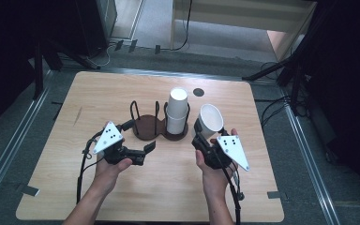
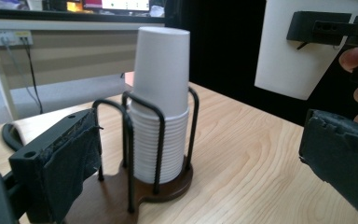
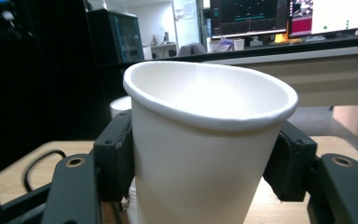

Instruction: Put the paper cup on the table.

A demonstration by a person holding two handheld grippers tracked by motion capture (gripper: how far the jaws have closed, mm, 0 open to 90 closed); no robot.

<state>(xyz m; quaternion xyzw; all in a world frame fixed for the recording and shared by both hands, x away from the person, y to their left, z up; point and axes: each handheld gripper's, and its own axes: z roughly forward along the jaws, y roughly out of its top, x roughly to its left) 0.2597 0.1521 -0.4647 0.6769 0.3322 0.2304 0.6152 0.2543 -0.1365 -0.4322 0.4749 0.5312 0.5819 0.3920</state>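
My right gripper (image 1: 202,135) is shut on a white paper cup (image 1: 210,119), mouth up and tilted, lifted right of the holder. In the right gripper view the cup (image 3: 205,140) sits between both black pads (image 3: 116,154). A tall stack of white cups (image 1: 177,110) stands upside down in the right ring of a dark wire holder (image 1: 145,129); its left ring is bare. My left gripper (image 1: 139,136) hovers open beside the holder's left front. In the left gripper view its jaws stand wide apart around the stack (image 2: 161,93), with the held cup (image 2: 293,51) at upper right.
The wooden table (image 1: 168,187) has bare surface in front of both hands and at its left. A small dark disc (image 1: 198,92) lies behind the stack. Cables (image 1: 82,164) trail from both grippers. Dark stands and a pale desk (image 1: 243,18) lie beyond the far edge.
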